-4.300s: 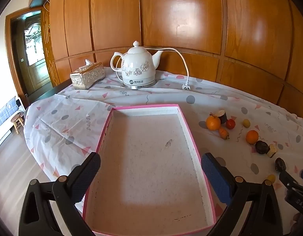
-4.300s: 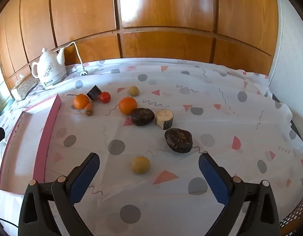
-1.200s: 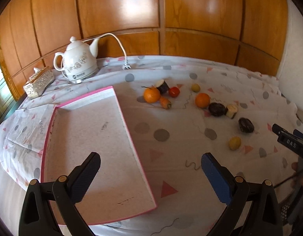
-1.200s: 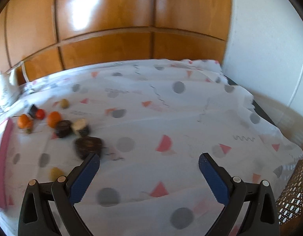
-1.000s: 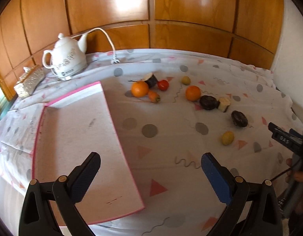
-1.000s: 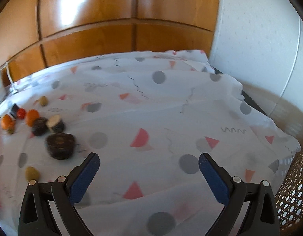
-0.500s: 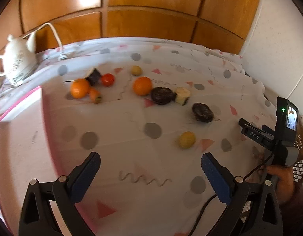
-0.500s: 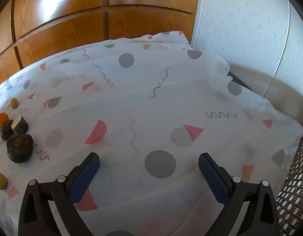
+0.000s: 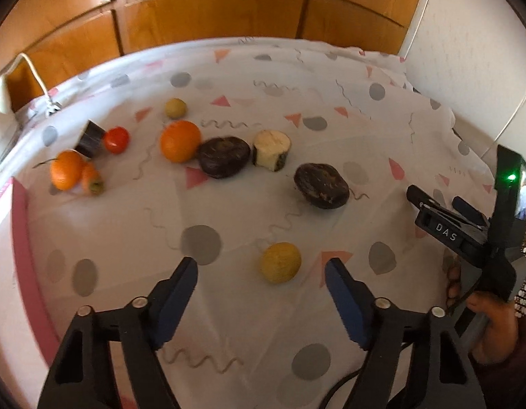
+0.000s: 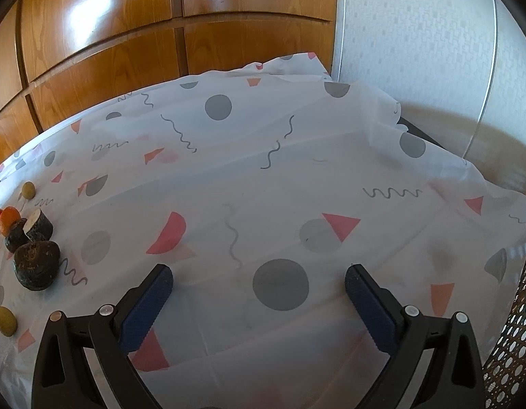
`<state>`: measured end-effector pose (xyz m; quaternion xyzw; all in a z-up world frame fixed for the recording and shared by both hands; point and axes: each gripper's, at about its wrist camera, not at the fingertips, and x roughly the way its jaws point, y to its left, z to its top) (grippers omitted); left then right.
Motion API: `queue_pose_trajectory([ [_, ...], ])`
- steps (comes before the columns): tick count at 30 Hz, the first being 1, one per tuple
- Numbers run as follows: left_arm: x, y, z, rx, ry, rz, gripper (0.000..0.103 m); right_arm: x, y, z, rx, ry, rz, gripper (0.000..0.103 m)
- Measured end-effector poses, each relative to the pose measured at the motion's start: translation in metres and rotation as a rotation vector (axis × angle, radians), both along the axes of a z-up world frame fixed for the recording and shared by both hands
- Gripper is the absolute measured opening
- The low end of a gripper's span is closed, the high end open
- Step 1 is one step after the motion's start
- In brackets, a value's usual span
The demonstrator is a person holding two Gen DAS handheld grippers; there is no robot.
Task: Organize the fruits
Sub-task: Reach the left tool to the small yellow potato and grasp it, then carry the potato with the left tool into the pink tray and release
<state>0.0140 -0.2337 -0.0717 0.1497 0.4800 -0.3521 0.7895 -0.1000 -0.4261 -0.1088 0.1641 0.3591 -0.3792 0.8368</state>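
The fingers (image 9: pixel 181 293) of the left gripper (image 9: pixel 261 277) are wide apart and hold nothing. They hang over the table (image 9: pixel 249 334), and a small yellow fruit (image 9: pixel 280 262) lies on the cloth just in front of the gap, nearer the right finger.

Farther back sits a dark brown fruit (image 9: pixel 321 186). Behind it, in a row, are a pale cut piece (image 9: pixel 272 150), another dark fruit (image 9: pixel 224 156) and a big orange (image 9: pixel 180 141); the orange and that dark fruit touch. A second small yellow fruit (image 9: pixel 176 108) lies at the far side. To the left are a red tomato (image 9: pixel 116 139), a dark cut piece (image 9: pixel 90 138) beside it, and an orange fruit with a stem (image 9: pixel 66 169) touching a small orange one (image 9: pixel 91 180). The pink edge of a tray (image 9: pixel 22 231) shows at the far left.

The right gripper (image 10: pixel 258 284) has its fingers (image 10: pixel 368 303) wide apart too, with nothing between them. It hangs over bare spotted cloth at the right end of the table, well apart from the fruits, which show only at its left edge. In the left view a hand (image 9: pixel 491 320) holds it.
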Motion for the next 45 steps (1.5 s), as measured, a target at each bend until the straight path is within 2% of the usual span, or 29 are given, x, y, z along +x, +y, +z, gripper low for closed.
queue_pose_trajectory([
  [1,0.001,-0.003,-0.002,0.004,0.004,0.002,0.074,0.0,0.0,0.0,-0.002,-0.001,0.0,0.103],
  [3,0.006,-0.008,-0.01,0.005,0.034,0.001,0.061,0.0,0.0,0.0,-0.004,-0.004,0.0,0.103],
  [5,0.008,-0.01,-0.013,0.005,0.02,0.005,0.057,0.001,0.0,0.0,-0.007,-0.005,0.0,0.103],
  [7,0.008,-0.01,-0.013,-0.003,0.016,-0.003,0.045,0.001,0.0,0.0,-0.009,-0.003,0.0,0.103],
  [9,0.01,-0.008,-0.013,-0.018,0.027,-0.004,0.026,0.002,0.0,0.0,-0.009,-0.001,0.002,0.103],
  [13,0.014,0.006,-0.012,-0.066,0.063,0.025,0.026,0.004,-0.001,0.0,-0.006,0.008,0.007,0.103],
  [21,0.016,0.056,0.007,-0.139,0.053,0.119,0.026,0.009,-0.004,0.0,0.007,0.029,0.012,0.103],
  [32,0.029,0.133,0.047,-0.217,-0.045,0.269,0.026,0.008,-0.005,0.001,0.017,0.03,0.021,0.103],
  [38,0.048,0.191,0.051,-0.207,-0.082,0.409,0.026,0.009,-0.006,0.002,0.028,0.045,0.023,0.103],
  [45,0.081,0.265,0.042,-0.188,-0.083,0.653,0.026,0.012,-0.009,0.004,0.064,0.078,0.018,0.102],
])
